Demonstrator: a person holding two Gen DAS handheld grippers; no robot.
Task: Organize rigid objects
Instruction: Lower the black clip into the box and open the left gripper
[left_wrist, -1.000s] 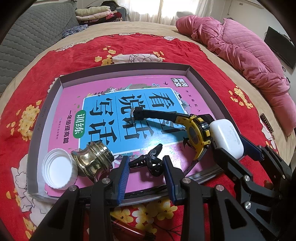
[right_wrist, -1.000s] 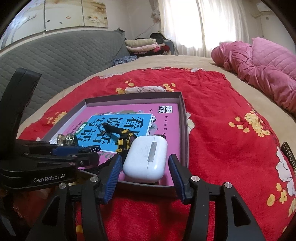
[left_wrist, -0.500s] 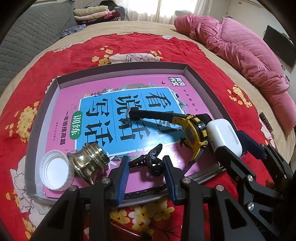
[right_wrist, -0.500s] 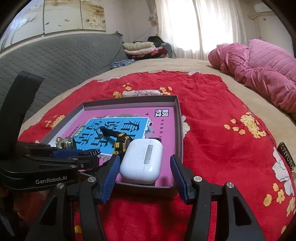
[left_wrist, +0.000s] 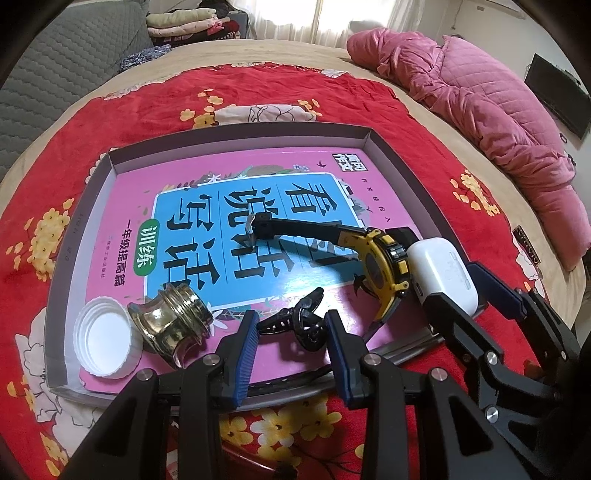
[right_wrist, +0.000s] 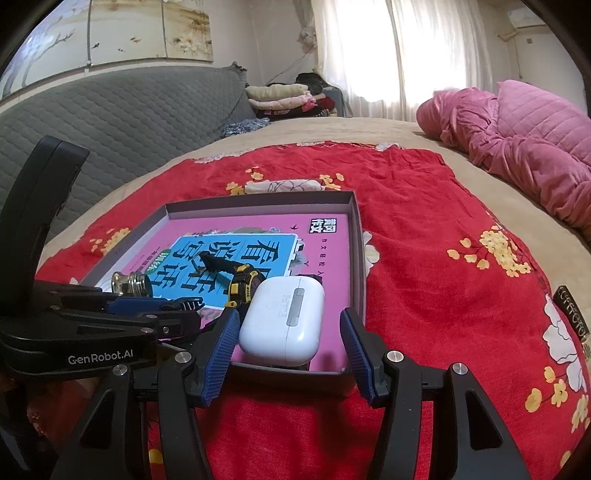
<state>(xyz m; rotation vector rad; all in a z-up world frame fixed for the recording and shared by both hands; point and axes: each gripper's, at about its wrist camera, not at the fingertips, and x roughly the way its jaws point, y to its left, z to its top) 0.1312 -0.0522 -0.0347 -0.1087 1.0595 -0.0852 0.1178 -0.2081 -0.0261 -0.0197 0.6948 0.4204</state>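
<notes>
1. We note the white earbud case (right_wrist: 282, 325) lying in the tray (right_wrist: 354, 236) at its near right corner, on the pink book (right_wrist: 325, 258), just beside the yellow watch (right_wrist: 243, 288) at its 9 o'clock.
2. Right gripper (right_wrist: 286, 349): jaws apart, one blue pad on each side of the case. The left pad sits close to the case's side, the right pad shows a clear gap. Nothing is clamped.
3. Key relation: the case lies straight ahead of the right gripper, at 12 o'clock. Its long axis runs roughly 12 to 6, along the fingers, so the pads face its long sides. We judge the right hand the nearer one for it.
4. Left gripper (left_wrist: 290, 345): jaws narrowly apart around a black hair clip (left_wrist: 295, 321). The right pad looks close to the clip; we cannot tell if it presses on it.
5. Also in the tray: a brass fitting (left_wrist: 171, 319) and a white lid (left_wrist: 105, 338), at 9 o'clock of the left gripper.
</notes>
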